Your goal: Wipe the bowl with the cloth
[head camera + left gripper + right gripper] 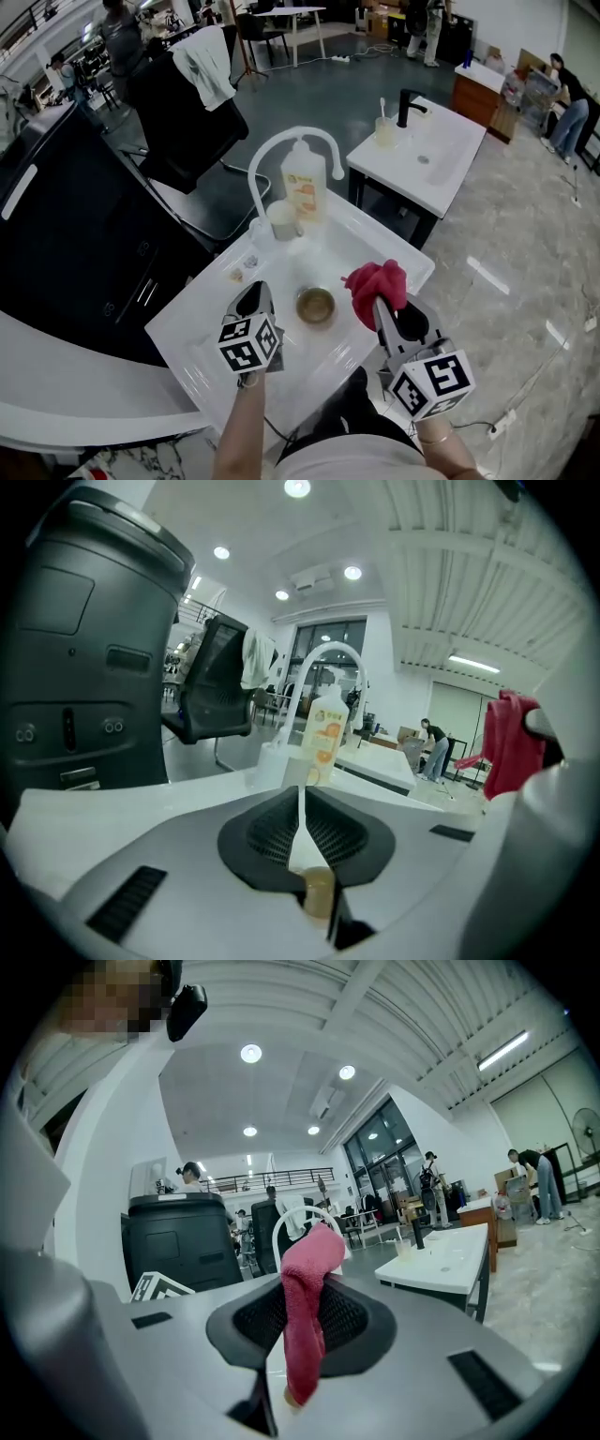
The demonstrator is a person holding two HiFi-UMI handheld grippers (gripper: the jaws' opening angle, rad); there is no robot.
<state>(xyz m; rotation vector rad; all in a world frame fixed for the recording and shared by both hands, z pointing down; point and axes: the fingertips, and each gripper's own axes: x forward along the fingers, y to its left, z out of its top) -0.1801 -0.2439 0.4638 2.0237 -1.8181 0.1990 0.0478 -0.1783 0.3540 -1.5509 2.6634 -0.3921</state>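
A small brown-glazed bowl (316, 305) sits upright in the white sink basin (309, 361). My right gripper (380, 302) hangs just right of the bowl, shut on a red cloth (377, 281). In the right gripper view the cloth (305, 1316) hangs folded between the pads and bulges out above them. My left gripper (258, 289) hovers over the sink a little left of the bowl, apart from it. In the left gripper view its jaws (301, 803) stand almost together, with only a thin slit and nothing gripped. The cloth (511, 742) shows at that view's right edge.
A white arched faucet (281, 141), a soap bottle (304, 183) and a white cup (283, 220) stand at the sink's far rim. A black machine (66, 234) is at the left, a black chair (187, 122) behind, a second white washbasin (422, 155) at the far right.
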